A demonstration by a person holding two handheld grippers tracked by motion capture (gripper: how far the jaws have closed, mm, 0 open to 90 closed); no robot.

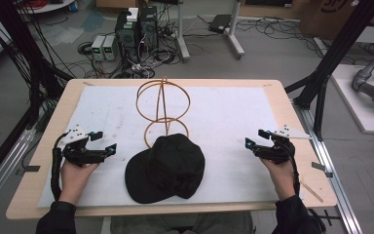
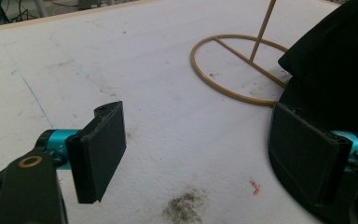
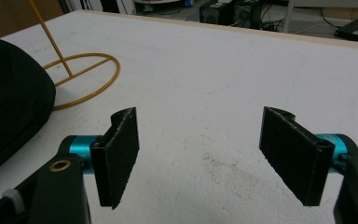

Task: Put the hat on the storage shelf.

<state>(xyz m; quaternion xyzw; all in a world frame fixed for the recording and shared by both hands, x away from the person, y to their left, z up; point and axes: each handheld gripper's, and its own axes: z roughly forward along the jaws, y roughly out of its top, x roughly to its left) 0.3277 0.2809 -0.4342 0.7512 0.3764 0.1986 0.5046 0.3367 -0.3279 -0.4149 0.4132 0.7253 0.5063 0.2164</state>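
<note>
1. High view: a black cap (image 1: 168, 168) lies flat on the white mat (image 1: 233, 122) that covers the wooden desk (image 1: 53, 117), near the front edge and about midway between the two hands. The top of its crown overlaps the lower ring of a wire hat stand (image 1: 163, 109), which stands upright just behind it.
2. High view: the left gripper (image 1: 104, 144) is held low over the mat to the left of the cap, jaws spread, pointing toward the cap but apart from it. The right gripper (image 1: 255, 138) sits to the right, well apart from the cap, jaws likewise spread and holding nothing.
3. Left gripper view: both black jaws stand wide apart with bare mat between them. The right-hand jaw lies just beside the cap (image 2: 335, 65); whether it touches the fabric cannot be told. The stand's base ring (image 2: 235, 70) and its slanted rod rest on the mat beyond.
4. Right gripper view: the jaws are spread wide over empty mat. The cap (image 3: 9, 102) appears at the left edge, clear of the jaws, with the stand's base ring (image 3: 81, 79) behind it.
</note>
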